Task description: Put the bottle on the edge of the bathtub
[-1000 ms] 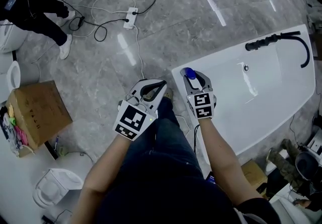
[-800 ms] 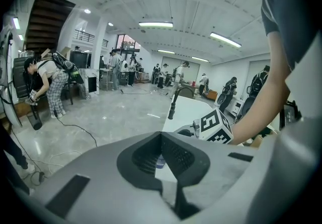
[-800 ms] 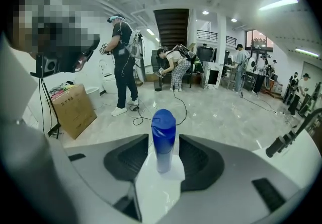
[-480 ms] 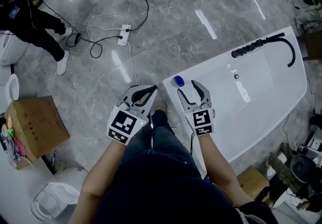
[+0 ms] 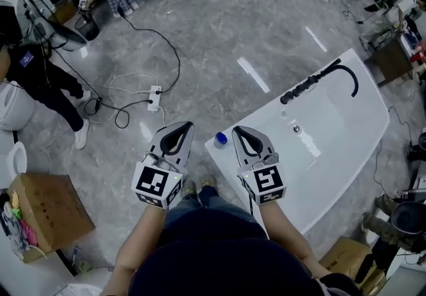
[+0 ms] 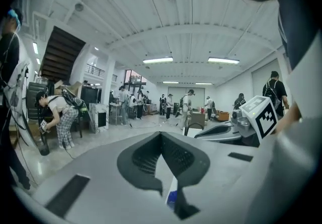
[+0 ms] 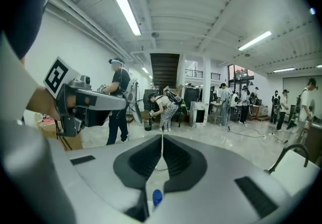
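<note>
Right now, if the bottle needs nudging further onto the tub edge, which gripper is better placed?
Right, probably. The right gripper, jaws just closed and empty, hangs nearest the bottle on the bathtub corner; the left gripper is over the floor.

Grey marble floor (image 5: 219,28), white bathtub (image 5: 373,98) parked on it

The tub sits at the right, with a blue-capped bottle (image 5: 221,138) on its near corner rim and a black faucet (image 5: 319,78) along the far rim. Out on the floor there's a white power strip (image 5: 154,98) with cables (image 5: 133,82) trailing off it, plus a cardboard box (image 5: 46,211) at lower left.
</note>
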`<state>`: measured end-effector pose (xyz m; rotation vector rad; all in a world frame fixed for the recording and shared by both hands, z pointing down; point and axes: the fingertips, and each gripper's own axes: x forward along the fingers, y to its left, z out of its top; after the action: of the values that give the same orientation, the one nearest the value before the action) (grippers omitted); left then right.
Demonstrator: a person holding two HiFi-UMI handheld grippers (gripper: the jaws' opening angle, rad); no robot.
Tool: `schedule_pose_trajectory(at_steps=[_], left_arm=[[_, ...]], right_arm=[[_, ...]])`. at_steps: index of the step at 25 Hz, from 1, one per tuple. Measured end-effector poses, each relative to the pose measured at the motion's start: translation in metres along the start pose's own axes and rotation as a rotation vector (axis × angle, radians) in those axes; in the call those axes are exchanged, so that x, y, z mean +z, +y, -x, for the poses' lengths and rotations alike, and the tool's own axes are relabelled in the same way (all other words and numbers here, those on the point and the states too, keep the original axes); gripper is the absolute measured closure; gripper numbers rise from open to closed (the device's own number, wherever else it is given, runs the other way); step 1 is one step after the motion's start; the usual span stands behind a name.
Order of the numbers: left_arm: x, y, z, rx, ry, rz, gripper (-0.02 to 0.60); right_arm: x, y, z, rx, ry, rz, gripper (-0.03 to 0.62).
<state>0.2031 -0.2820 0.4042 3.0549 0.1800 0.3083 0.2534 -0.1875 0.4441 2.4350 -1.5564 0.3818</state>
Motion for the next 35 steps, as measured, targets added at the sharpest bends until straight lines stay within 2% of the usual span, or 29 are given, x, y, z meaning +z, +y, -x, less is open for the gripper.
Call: schedule_pose_trajectory(at_steps=[9,13,16,22,35], left_arm=[[0.116,0.006,0.045,0.106,-0.193,-0.058,0.558],[0.163,-0.005,0.062,0.126,-0.271,-0.1,0.559],[0.187,-0.013,0.078,0.134,-0.317,-0.128,0.56],[0.195,-0.012,0.095,0.135,-0.336,-0.15,0.558],[0.187,-0.017,0.084,0.127,-0.31,-0.154,0.558]], right_arm=[[0.126,-0.018,0.053,-0.18,-0.206,0.03,0.562],[0.174,-0.019,0.087,-0.218,-0.302,0.066,0.562],[0.195,-0.013,0.108,-0.234,-0.34,0.087,0.562],[0.205,-0.003,0.118,-0.258,-0.364,0.085,0.562],[0.196,-0.012,0.115,-0.24,-0.356,0.063,0.562]])
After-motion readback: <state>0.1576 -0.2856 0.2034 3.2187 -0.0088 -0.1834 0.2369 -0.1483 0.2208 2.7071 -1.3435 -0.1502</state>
